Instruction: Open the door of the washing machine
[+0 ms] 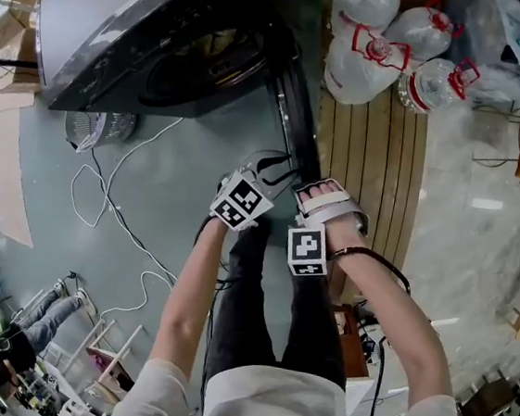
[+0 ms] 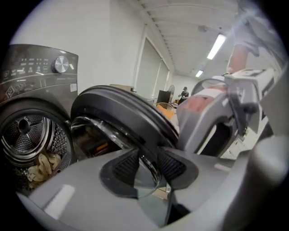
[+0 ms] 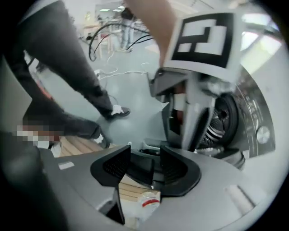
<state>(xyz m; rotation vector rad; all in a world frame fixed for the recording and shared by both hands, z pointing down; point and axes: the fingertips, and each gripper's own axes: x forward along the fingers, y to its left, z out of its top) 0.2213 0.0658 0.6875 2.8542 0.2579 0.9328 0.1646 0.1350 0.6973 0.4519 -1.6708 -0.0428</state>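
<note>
Left gripper [image 1: 266, 168] and right gripper [image 1: 322, 198] are side by side at the near end of the door [image 1: 293, 122], which stands open from the washing machine [image 1: 121, 37] at top left. That's the head view, with plastic bottles [image 1: 371, 52] heaped on wooden slats [image 1: 390, 171] to the right and a white cable [image 1: 102, 198] trailing over the grey floor. Over to the left gripper view: jaws standing wide, the door's rim running right between the pads [image 2: 126, 164], no squeeze to be seen. Left of it the drum [image 2: 27, 135] is in plain sight with a pale cloth [image 2: 43, 164] inside, and a dial [image 2: 61, 64] sits up on the panel. Now the right gripper view: jaws wide here too, pointing down, and a dark edge of the door sits between them, nearer the left pad, with a gap on the other side. Just beyond hangs the left gripper, and the wooden slats show below.
</note>
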